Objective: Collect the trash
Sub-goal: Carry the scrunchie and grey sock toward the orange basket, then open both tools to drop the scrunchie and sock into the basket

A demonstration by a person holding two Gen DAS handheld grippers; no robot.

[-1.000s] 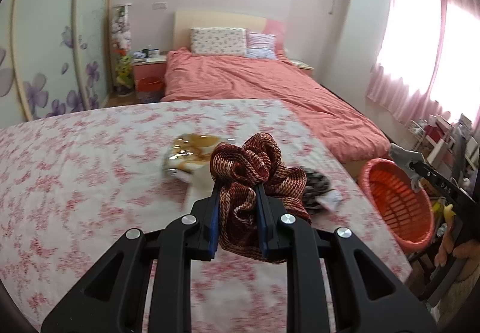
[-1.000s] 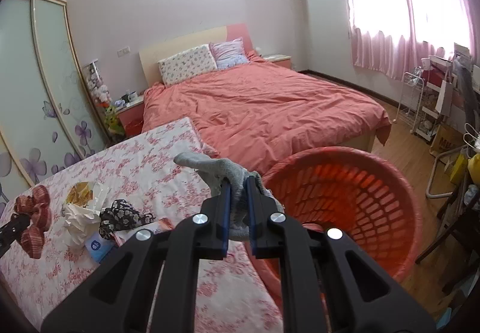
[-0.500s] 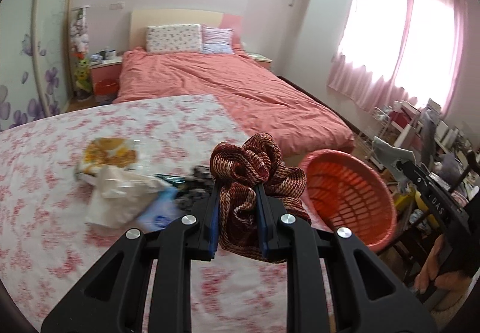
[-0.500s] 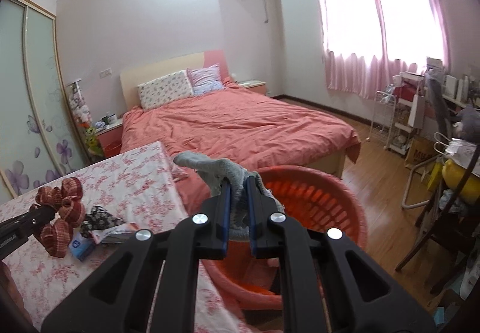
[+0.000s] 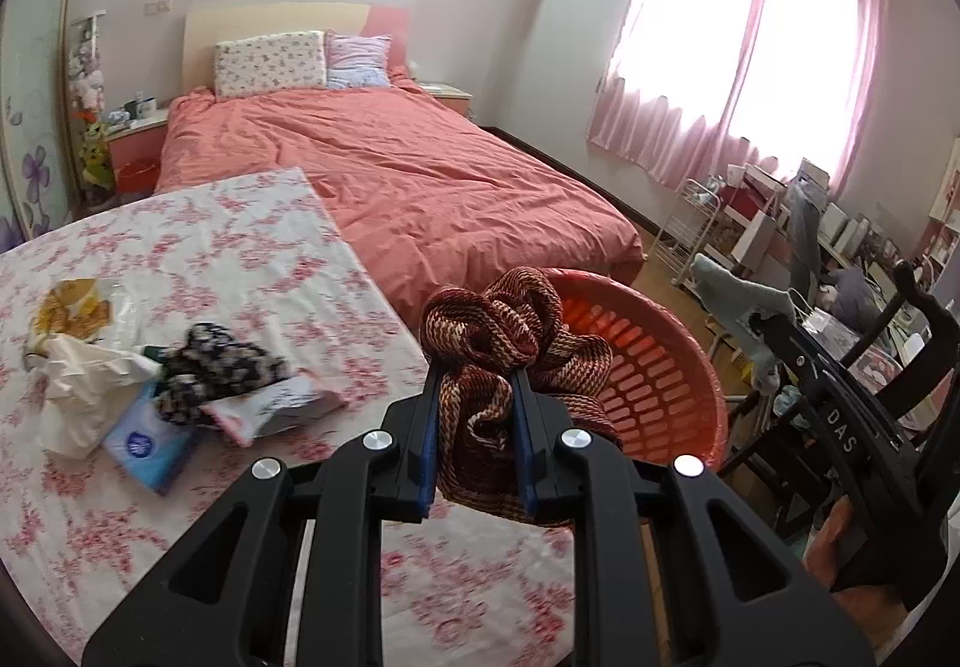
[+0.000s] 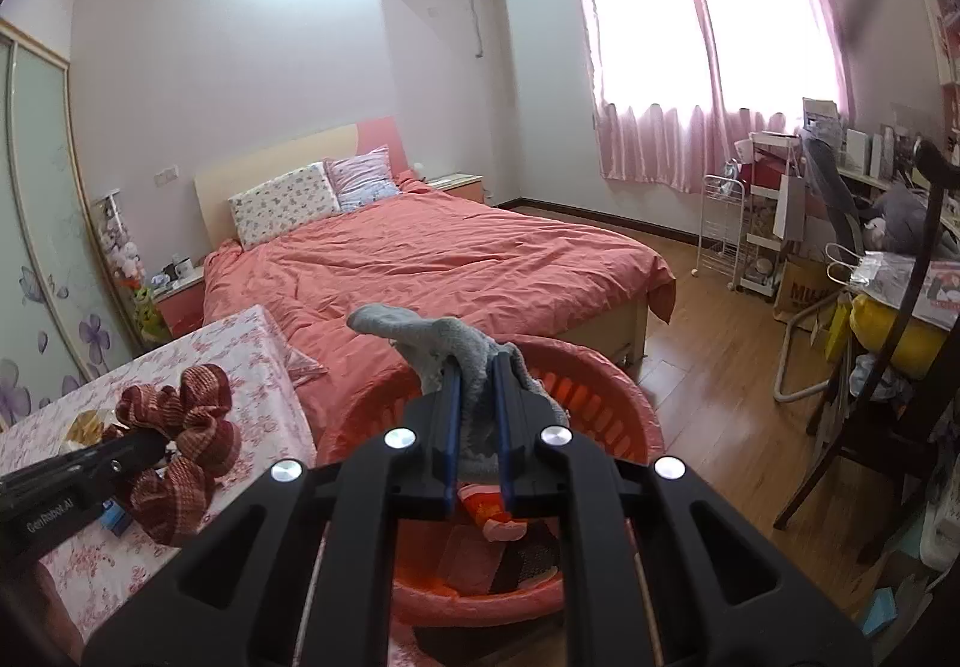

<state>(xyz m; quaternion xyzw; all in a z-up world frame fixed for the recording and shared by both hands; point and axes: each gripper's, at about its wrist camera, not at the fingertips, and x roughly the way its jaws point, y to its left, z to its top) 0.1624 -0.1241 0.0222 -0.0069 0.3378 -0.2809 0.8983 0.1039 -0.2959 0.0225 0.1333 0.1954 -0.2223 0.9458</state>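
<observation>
A striped maroon-and-cream cloth (image 5: 504, 331), bunched into loose ruffled loops, is hanging out of the left gripper (image 5: 474, 427), whose blue-lined jaws are standing close together and pinching the fabric between them. Seen from the left wrist, the cloth is sitting over the edge of the flowered table cover (image 5: 198, 247), just beside the orange basket (image 5: 654, 385), overlapping its near rim.

A grey knitted glove (image 6: 444, 343) (limp, with one finger sticking out to the left) is being pinched by the right gripper (image 6: 477, 427), its jaws almost together on the knit. From the right wrist view the glove is hanging above the basket's opening, and some red and dark items are lying in the basket's bottom; what they are cannot be made out.

On the table cover, well apart from the basket, a small heap is lying: a white plastic bag (image 5: 84, 385), a yellowish wrapper (image 5: 72, 301), a black-and-white patterned cloth (image 5: 216, 367), a blue tissue pack (image 5: 144, 439) and a pink-edged packet (image 5: 276, 403), all touching or overlapping one another.
</observation>
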